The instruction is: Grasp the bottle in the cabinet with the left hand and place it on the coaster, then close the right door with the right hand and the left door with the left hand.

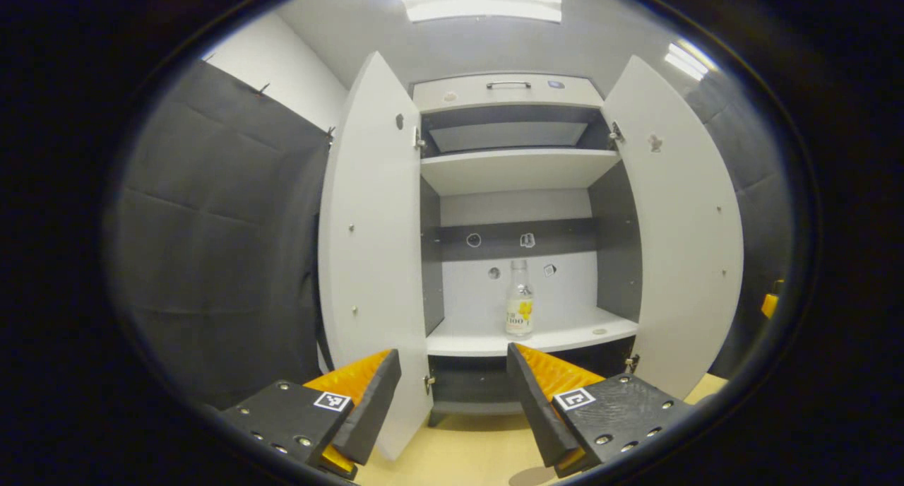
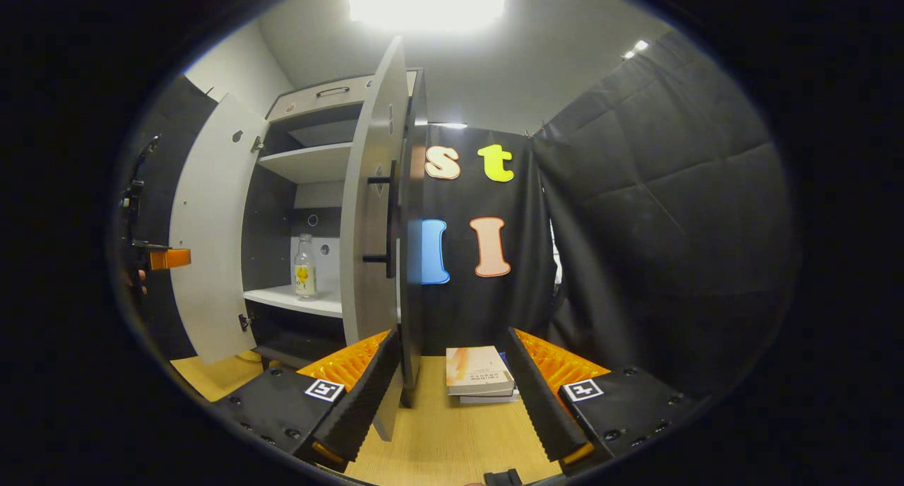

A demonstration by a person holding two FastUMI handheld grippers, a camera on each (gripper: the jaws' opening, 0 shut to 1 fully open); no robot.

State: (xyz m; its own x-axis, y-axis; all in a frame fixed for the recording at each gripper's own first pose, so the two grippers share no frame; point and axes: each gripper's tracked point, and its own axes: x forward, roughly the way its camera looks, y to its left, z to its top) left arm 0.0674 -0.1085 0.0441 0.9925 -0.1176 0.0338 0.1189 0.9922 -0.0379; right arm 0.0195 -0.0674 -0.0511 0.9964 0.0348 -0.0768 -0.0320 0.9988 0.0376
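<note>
A clear bottle (image 1: 519, 299) with a yellow label stands upright on the cabinet's lower shelf (image 1: 487, 341), between the open left door (image 1: 371, 260) and the open right door (image 1: 678, 246). My left gripper (image 1: 452, 394) is open, held in front of and below the shelf, well short of the bottle. A round brownish patch (image 1: 531, 476), perhaps the coaster, lies on the table just under it. My right gripper (image 2: 452, 394) is open beside the right door (image 2: 371, 210), seen edge-on with its black handle (image 2: 387, 221). The bottle (image 2: 305, 268) shows past that door.
Stacked books (image 2: 480, 374) lie on the wooden table (image 2: 438, 436) between the right gripper's fingers. The cabinet has an upper shelf (image 1: 519, 168) and a top drawer (image 1: 508, 90). Black cloth walls close in both sides. A hand with the left gripper (image 2: 166, 258) is at the far left.
</note>
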